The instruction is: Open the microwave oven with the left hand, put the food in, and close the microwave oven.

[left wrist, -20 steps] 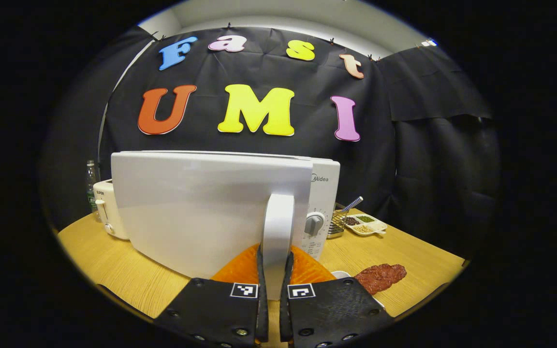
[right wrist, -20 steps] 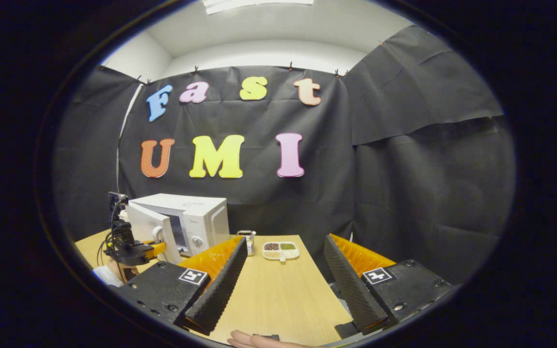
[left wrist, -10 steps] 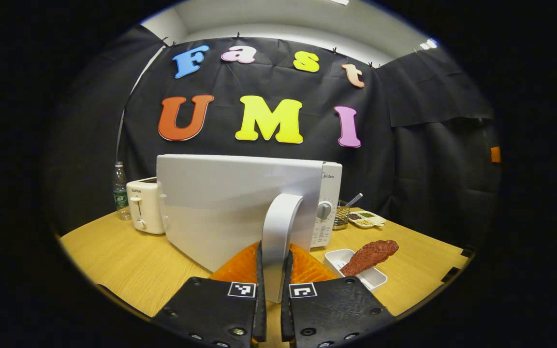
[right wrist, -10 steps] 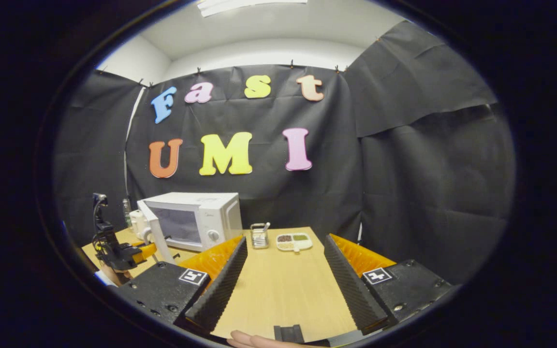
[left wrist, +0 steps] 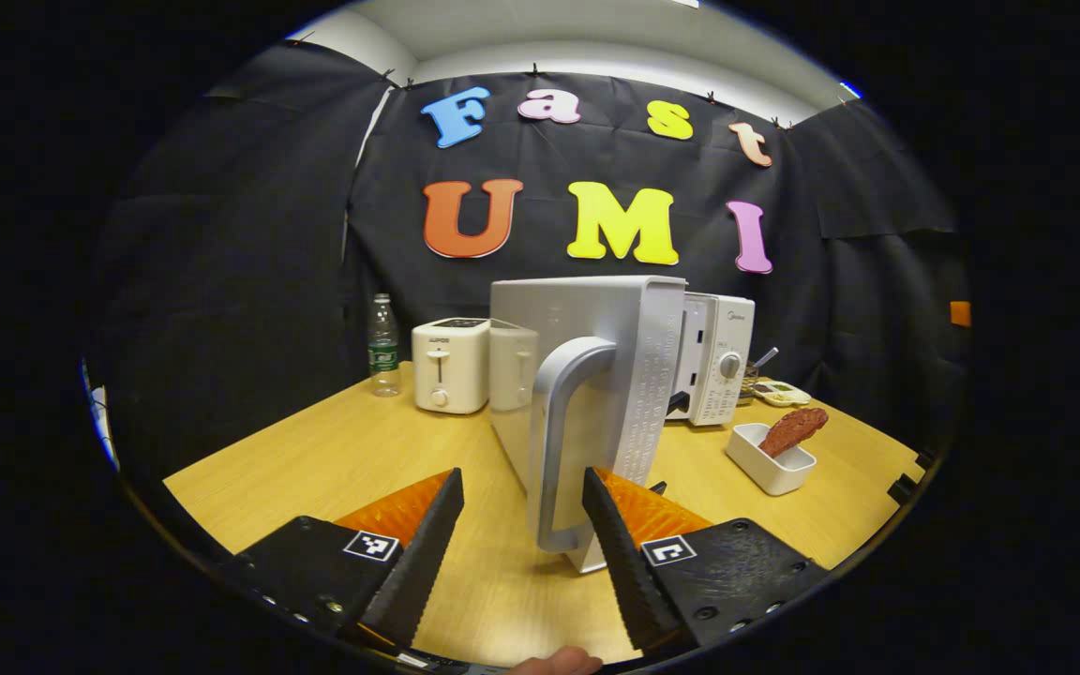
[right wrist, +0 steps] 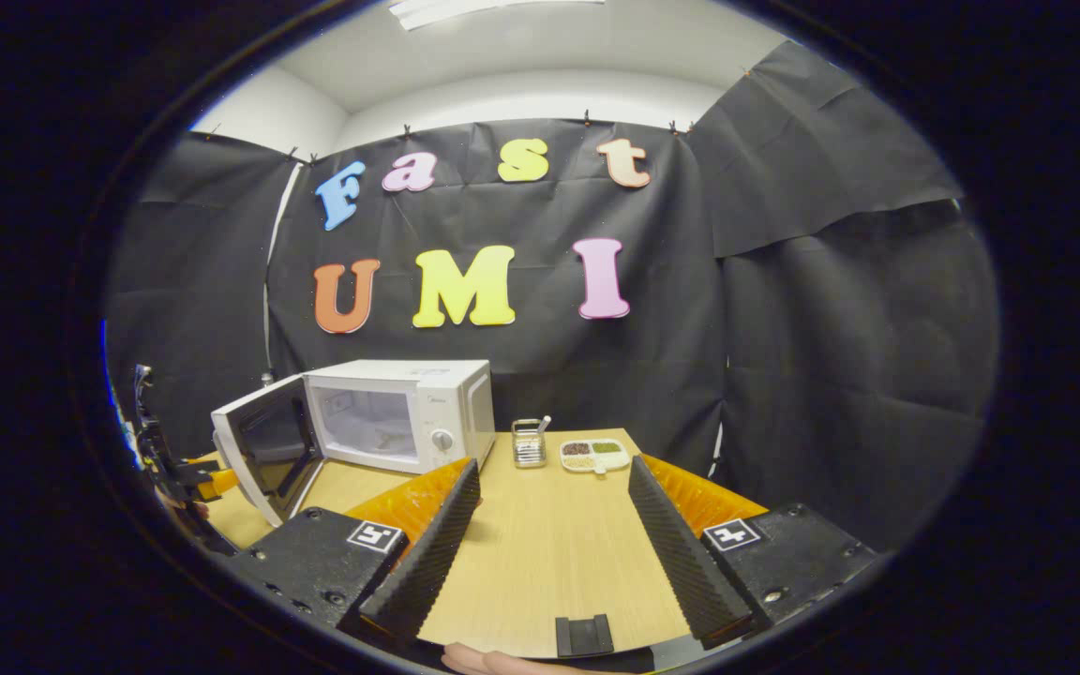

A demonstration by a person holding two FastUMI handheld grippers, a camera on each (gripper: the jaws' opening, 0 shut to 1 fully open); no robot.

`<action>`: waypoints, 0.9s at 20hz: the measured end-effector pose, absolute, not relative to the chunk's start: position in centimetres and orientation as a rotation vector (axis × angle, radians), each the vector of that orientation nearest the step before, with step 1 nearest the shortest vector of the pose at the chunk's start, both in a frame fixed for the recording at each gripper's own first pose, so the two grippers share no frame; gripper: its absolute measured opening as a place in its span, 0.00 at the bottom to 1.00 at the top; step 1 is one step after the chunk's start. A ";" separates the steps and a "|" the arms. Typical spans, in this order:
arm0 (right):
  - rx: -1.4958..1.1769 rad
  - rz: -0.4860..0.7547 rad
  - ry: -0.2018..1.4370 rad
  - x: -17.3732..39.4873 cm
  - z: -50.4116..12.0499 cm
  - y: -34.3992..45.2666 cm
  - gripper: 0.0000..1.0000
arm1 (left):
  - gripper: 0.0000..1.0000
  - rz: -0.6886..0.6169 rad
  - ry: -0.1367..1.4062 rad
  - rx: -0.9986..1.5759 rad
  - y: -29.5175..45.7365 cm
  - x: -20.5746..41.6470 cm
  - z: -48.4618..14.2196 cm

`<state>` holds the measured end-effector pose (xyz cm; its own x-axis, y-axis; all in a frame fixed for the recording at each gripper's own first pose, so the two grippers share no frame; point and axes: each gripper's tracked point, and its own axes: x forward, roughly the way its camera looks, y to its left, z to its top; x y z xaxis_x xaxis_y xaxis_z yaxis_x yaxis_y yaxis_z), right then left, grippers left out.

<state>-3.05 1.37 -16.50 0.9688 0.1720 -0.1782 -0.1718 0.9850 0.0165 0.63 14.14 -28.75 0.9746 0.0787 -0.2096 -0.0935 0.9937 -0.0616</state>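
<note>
The left gripper (left wrist: 521, 539) has its jaws spread wide, with the door handle (left wrist: 559, 441) of the microwave (left wrist: 713, 356) standing upright in the gap between them, nearer the right finger; neither finger presses on it, though whether the right one brushes it cannot be told. The door (left wrist: 596, 375) is swung wide open and seen nearly edge-on just ahead of the jaws, with lines of small raised text along its edge too fine to read. Past the door, ahead and to the right of the jaws, the microwave's control panel carries the brand "Midea" at the top, above 1 round dial and small print that is not legible. The food (left wrist: 791, 429), a reddish-brown piece, leans in a white tray (left wrist: 770, 466) on the table (left wrist: 315, 459), ahead and well to the right of the jaws and apart from the microwave. Ahead to the left stand a white toaster (left wrist: 451, 364) and a clear bottle (left wrist: 383, 345) with a green label that cannot be read. In the right gripper view, the right gripper (right wrist: 549, 534) also has its jaws spread apart, with bare table between them; each finger base bears 1 square black-and-white marker. Far ahead of those jaws sit a wire basket (right wrist: 529, 442) and a divided dish (right wrist: 593, 455), while the open microwave lies ahead to their left, its white cavity showing.
</note>
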 end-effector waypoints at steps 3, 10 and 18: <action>-0.005 0.175 0.183 -3.0 -16.4 2.2 1.00 | 0.91 0.158 0.157 -0.056 17.3 -1.4 -26.8; -0.022 0.183 0.203 -1.4 -16.3 3.6 1.00 | 0.92 0.225 0.132 -0.092 18.6 -3.0 -22.3; -0.073 0.238 0.258 5.8 -15.9 4.8 1.00 | 0.92 0.183 0.005 -0.079 15.0 -2.0 -11.5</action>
